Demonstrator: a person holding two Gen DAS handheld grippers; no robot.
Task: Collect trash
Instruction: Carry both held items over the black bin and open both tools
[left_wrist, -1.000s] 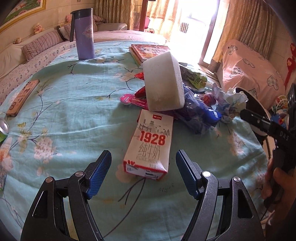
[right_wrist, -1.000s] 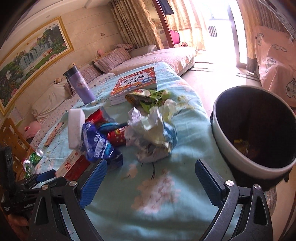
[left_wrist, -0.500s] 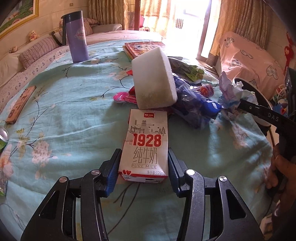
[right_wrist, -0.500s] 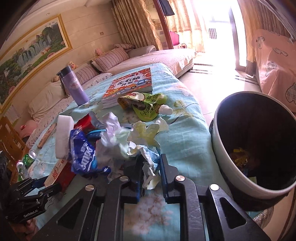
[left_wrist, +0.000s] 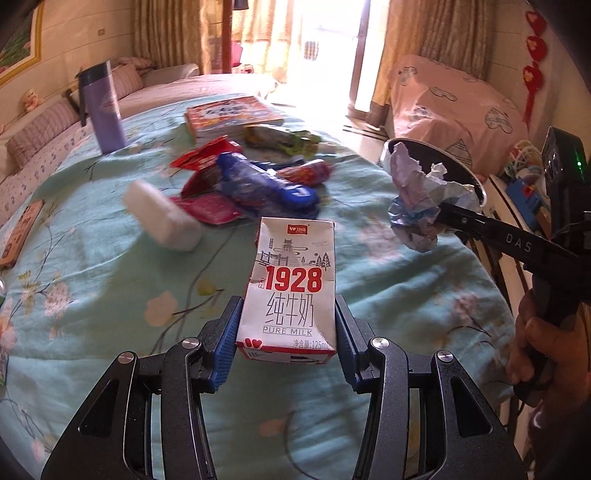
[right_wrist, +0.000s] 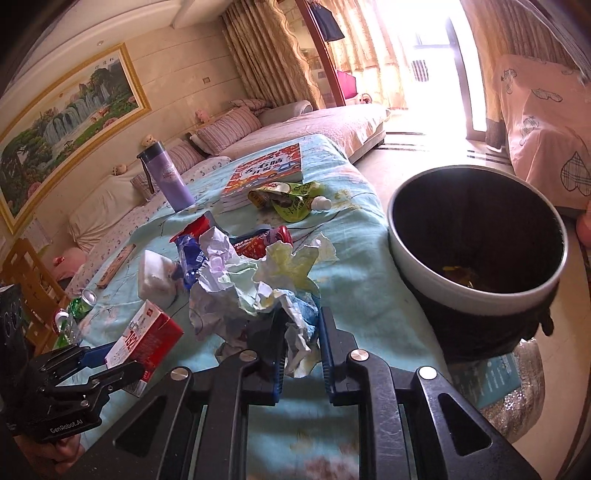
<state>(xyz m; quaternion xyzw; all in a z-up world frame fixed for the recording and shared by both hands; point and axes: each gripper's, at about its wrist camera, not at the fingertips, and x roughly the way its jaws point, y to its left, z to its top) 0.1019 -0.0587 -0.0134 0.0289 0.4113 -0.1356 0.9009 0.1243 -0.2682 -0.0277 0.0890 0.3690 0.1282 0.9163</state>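
Two pieces are clamped, milk carton (left_wrist: 291, 291) in left tool (left_wrist: 287, 338), crumpled paper (right_wrist: 255, 288) in right tool (right_wrist: 301, 354); wrappers (left_wrist: 258, 184) remain unbinned.

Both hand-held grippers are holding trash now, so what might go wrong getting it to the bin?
The crumpled wad of paper is pinched only by a loose fold in the right hand-held gripper, so it may slip before the dark round trash bin. The white milk carton sticks far past the left hand-held gripper and may pivot.
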